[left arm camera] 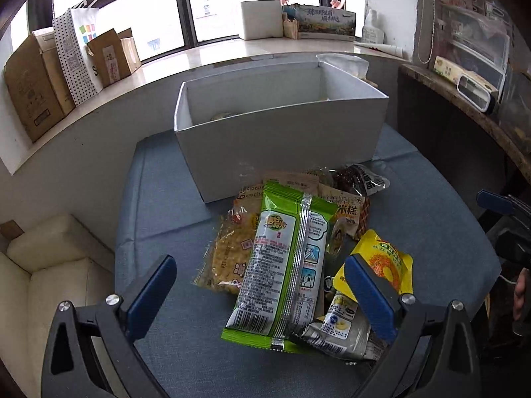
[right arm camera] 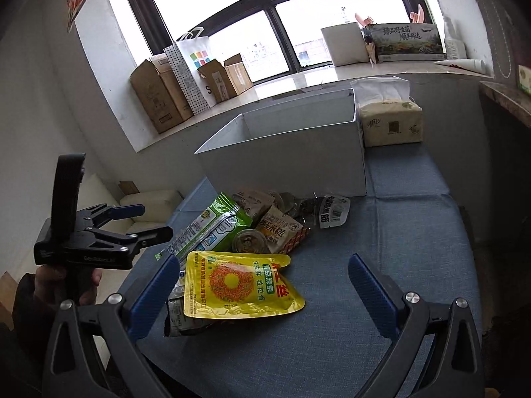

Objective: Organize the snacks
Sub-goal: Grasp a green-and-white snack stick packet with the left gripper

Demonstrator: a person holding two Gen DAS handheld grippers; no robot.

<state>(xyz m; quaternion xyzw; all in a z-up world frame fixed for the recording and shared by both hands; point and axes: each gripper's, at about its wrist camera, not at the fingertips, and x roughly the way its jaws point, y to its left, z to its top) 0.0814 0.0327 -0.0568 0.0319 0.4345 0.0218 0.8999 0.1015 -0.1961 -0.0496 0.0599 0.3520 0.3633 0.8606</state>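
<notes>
Between the spread, empty fingers of the left gripper point(left arm camera: 260, 293), the left wrist view shows a green snack packet point(left arm camera: 285, 265) lying printed-back-up on the blue cloth point(left arm camera: 431, 225), before the white box point(left arm camera: 282, 139).

From the right wrist, the right gripper point(right arm camera: 262, 293) gapes empty around a glossy yellow pouch point(right arm camera: 239, 287).

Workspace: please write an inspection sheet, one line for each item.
Surface: blue cloth, creased.
Job's things: white box, open on top; snack packets piled before it, green packet on top, yellow packet at the near edge.
Clutter: tissue pack beside the box.
Grippers: left gripper open over the pile; right gripper open, empty.
Cables: nothing seen.
Surroundings: windowsill with cardboard boxes; cream sofa.
</notes>
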